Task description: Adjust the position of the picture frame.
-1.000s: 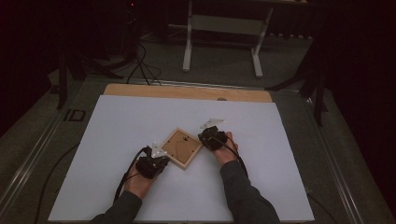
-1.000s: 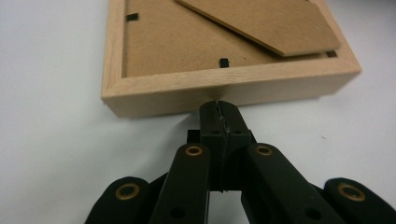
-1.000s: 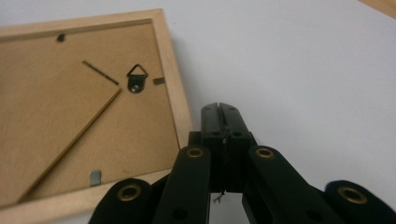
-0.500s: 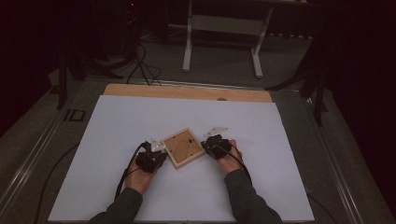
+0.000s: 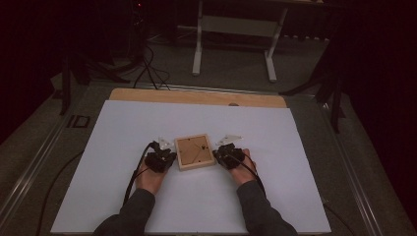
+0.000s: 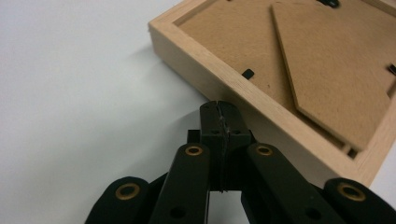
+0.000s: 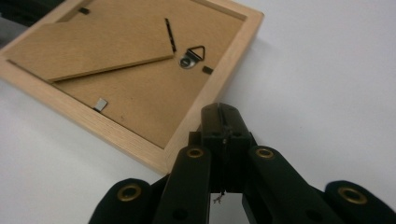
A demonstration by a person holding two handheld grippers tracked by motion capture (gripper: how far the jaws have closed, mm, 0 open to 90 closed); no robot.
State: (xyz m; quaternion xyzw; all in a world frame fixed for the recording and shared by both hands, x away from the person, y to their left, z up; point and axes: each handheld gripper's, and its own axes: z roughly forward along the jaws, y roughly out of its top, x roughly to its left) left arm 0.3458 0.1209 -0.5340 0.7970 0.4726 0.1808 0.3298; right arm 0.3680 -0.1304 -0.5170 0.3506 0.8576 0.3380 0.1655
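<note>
White table (image 5: 123,147): picture frame (image 5: 195,151) face-down between closed left gripper (image 5: 162,156), closed right gripper (image 5: 225,153).

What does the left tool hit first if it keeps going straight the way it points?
Likely the wooden frame: the shut left tool points at its near side rail, tips at or almost touching it.

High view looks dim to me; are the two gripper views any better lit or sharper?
High view: dim, with dark surroundings, and the picture frame small and soft. Left gripper view: bright, frame back crisp, soft shadow beside the frame edge, the near tongs slightly blurred. Right gripper view: evenly lit, hanger ring sharp, no glare.
</note>
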